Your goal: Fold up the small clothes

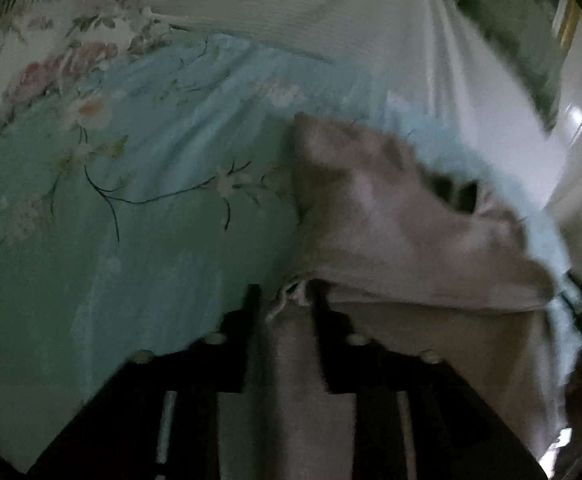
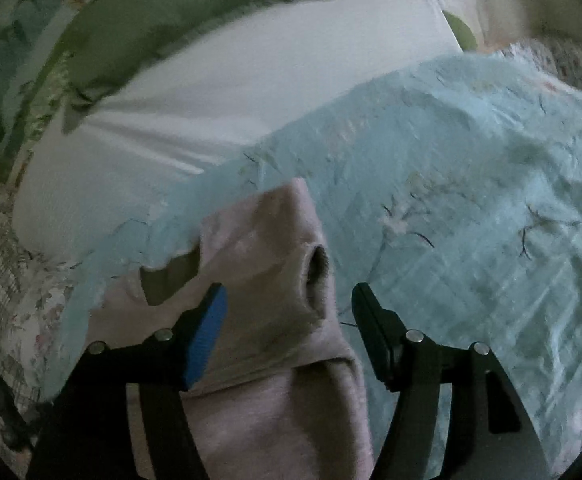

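A small pale pink garment (image 1: 395,220) lies partly folded on a teal floral bedspread (image 1: 151,240). In the left wrist view its near edge runs between the dark fingers of my left gripper (image 1: 287,296). The jaws stand apart, and the cloth shows through the gap without looking pinched. In the right wrist view the same pink garment (image 2: 267,240), with a sleeve opening (image 2: 317,268) facing up, lies under my right gripper (image 2: 287,296). That gripper is wide open, its blue pad (image 2: 207,332) beside the cloth and the other finger (image 2: 371,320) over the bedspread.
A white sheet (image 2: 211,92) covers the bed beyond the teal bedspread (image 2: 471,200). A green blanket (image 2: 171,12) lies bunched at the far side. A floral pillow or cover (image 1: 51,60) sits at the upper left. The whole scene is dim and blurred.
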A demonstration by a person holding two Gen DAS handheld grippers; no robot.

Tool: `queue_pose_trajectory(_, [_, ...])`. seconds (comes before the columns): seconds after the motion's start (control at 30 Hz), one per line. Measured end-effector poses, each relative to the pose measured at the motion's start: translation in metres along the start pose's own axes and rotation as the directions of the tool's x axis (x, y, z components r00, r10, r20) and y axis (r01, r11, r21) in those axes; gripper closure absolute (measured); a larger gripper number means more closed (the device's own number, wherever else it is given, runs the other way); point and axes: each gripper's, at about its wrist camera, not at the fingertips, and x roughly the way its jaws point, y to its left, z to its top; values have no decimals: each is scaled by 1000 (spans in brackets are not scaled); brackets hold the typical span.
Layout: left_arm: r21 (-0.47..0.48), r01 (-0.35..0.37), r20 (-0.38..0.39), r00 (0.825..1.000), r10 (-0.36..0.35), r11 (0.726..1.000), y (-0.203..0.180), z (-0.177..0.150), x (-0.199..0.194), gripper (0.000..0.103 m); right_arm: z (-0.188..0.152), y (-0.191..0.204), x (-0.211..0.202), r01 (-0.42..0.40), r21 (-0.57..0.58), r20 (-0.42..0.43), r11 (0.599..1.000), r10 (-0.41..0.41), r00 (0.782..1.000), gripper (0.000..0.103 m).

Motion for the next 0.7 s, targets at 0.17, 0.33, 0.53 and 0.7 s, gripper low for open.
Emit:
queue_pose_trajectory(0.17, [-41,54,4,999,-54,998,-2,42,6,49,-6,35,25,-151,-61,-91,987,145,985,37])
queue_pose_trajectory(0.33, [30,38,-55,998,-37,999,-31,71,56,55,-17,53,60,-220,-102,-233,970,192,953,37])
queue_pose_trajectory(0.53, [110,-115,-105,986,127,987,-28,52,88,58,-11,2,57,-91,-20,-218,996,85,972,42])
queue_pose_trajectory(0.7, [113,-106,-108,987,118,988,-22,35,63,54,-3,-10,18,-73,-3,-156,997,71,985,37])
